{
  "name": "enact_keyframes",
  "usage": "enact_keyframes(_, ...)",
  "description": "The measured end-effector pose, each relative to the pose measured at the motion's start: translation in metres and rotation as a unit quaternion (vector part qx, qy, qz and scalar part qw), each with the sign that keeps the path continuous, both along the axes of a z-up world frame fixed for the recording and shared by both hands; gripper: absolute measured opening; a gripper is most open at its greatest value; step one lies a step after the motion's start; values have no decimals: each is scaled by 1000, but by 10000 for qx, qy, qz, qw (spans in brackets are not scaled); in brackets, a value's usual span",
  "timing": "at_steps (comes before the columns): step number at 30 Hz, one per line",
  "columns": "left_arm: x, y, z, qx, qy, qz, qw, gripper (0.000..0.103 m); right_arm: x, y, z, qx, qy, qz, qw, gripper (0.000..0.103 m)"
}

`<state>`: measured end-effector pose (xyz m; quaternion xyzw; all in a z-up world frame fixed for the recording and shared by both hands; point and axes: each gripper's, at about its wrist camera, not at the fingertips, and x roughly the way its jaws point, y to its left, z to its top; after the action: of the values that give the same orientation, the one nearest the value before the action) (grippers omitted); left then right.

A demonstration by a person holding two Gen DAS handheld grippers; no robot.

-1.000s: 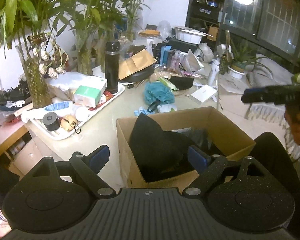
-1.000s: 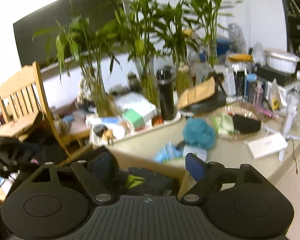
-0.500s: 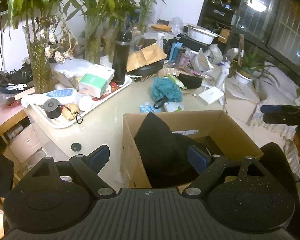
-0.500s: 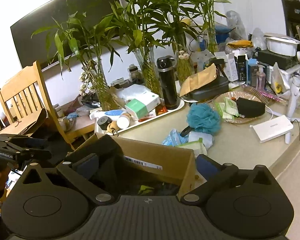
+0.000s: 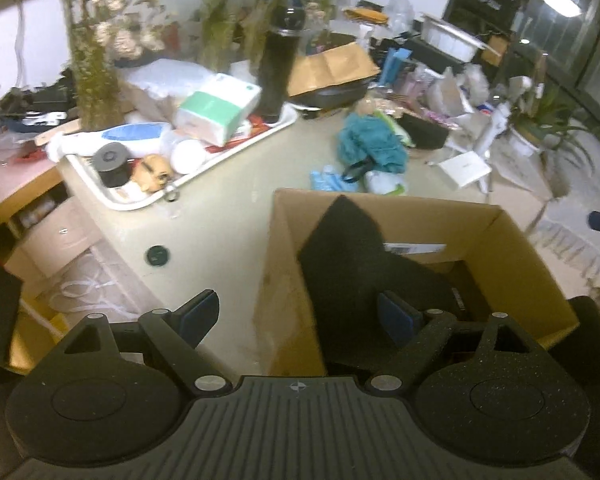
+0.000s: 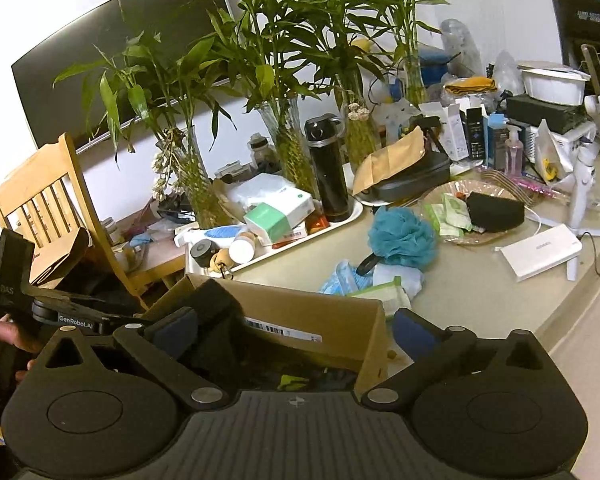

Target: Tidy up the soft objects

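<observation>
black cloth (image 5: 352, 264) in cardboard box (image 5: 512, 248) between spread left gripper (image 5: 300, 316) fingers (image 5: 396, 316), untouched

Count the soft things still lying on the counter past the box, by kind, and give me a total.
Teal bath pouf: 1
Blue wipes pack: 1
Green-and-white wipes pack: 1
Total: 3
The black cloth already sits in the box, so I left it out.
</observation>
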<state>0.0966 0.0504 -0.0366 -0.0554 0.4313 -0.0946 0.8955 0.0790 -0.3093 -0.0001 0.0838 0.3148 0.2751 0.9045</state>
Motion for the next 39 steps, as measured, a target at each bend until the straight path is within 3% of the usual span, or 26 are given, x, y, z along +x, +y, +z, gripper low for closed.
enact_keyframes(4,-1,7,3,134,32,172,9998,88,0,-4,-1,24,28,-61,10000,103)
enact_keyframes(13,-3,-11,2,1145,278,106,9930,87,2,-7,-3,76,85,-119,9999,103)
enact_keyframes(19,-10,-3,4,782,346,127,9963,87,3,-8,-6,95,111,-141,9998,103)
enact_keyframes(30,-8,3,24,26,-342,-43,9994,87,7,-9,-10,-9,133,-194,9997,103)
enact_keyframes(39,-3,-4,31,-19,-680,-327,9971,87,18,-9,-16,-290,216,-264,9990,103)
